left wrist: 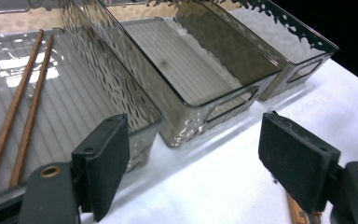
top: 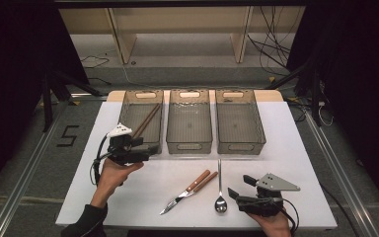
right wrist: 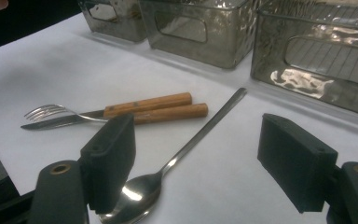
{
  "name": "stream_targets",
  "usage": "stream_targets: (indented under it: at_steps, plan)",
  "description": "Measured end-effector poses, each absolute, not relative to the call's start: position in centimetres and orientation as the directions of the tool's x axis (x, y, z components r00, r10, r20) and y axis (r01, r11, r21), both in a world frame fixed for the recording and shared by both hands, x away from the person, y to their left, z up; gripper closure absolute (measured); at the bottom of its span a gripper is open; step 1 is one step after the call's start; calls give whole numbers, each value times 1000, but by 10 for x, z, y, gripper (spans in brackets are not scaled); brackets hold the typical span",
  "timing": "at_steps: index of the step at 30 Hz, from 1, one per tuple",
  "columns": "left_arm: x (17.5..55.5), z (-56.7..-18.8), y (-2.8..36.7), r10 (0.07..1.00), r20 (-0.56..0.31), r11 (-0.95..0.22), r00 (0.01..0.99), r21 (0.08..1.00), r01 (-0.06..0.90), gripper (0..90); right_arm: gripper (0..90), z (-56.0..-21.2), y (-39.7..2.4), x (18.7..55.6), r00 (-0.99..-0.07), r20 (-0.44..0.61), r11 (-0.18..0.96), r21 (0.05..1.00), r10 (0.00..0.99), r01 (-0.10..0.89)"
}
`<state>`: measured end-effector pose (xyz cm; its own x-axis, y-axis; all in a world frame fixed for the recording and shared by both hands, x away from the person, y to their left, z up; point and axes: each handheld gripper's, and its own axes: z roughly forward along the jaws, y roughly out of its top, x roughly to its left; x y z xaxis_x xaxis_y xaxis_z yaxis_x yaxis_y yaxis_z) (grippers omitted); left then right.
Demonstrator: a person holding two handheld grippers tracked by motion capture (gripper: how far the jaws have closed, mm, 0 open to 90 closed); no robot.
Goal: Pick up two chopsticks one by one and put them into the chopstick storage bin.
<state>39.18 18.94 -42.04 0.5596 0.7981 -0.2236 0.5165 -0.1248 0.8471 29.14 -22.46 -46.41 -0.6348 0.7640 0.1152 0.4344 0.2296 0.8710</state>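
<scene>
Two brown chopsticks (top: 146,120) lie in the left one of three clear grey bins (top: 145,92); in the left gripper view the chopsticks (left wrist: 25,112) lie on its ribbed floor. My left gripper (top: 147,147) hovers at that bin's near right corner, jaws open and empty (left wrist: 193,158). On the white table lie a wooden-handled knife and fork (top: 196,185) and a steel spoon (top: 220,193). My right gripper (top: 239,185) rests just right of the spoon's bowl, open, with the spoon (right wrist: 168,163) running between its jaws on the table, untouched. The knife and fork (right wrist: 149,103) lie beyond it.
The middle bin (top: 189,144) and the right bin (top: 241,145) stand empty beside the left one, along the back of the white tabletop (top: 296,148). A person's hands hold both grippers near the front edge. Dark floor with cables surrounds the table.
</scene>
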Motion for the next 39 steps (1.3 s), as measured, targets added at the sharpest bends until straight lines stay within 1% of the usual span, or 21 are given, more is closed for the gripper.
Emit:
stream_targets:
  at_steps: [6, 9, 12, 15, 17, 21, 30, 39]
  plan:
    - [375, -437, 190, 780, -237, -107, 580, 861, 496, 227, 302, -466, -214, 289, -621, 113, 248, 850, 776, 465]
    - [366, -443, 189, 777, -215, -116, 591, 874, 471, 226, 308, -467, -208, 290, -615, 107, 263, 837, 781, 479]
    - [357, -450, 188, 770, -213, -105, 602, 887, 449, 225, 319, -468, -202, 289, -603, 102, 267, 829, 791, 491]
    - [349, -456, 187, 771, -180, -125, 611, 897, 423, 225, 327, -470, -197, 290, -594, 98, 275, 818, 799, 506]
    - [345, -460, 188, 770, -184, -113, 610, 903, 415, 225, 335, -471, -194, 290, -592, 94, 284, 811, 800, 512]
    - [339, -463, 189, 778, -156, -118, 609, 915, 385, 226, 340, -472, -187, 291, -576, 89, 290, 796, 812, 531]
    - [333, -467, 191, 770, -164, -117, 617, 914, 388, 223, 346, -475, -176, 294, -564, 85, 301, 776, 821, 555]
    - [328, -470, 190, 777, -114, -176, 619, 905, 388, 218, 356, -480, -172, 302, -552, 107, 298, 748, 827, 593]
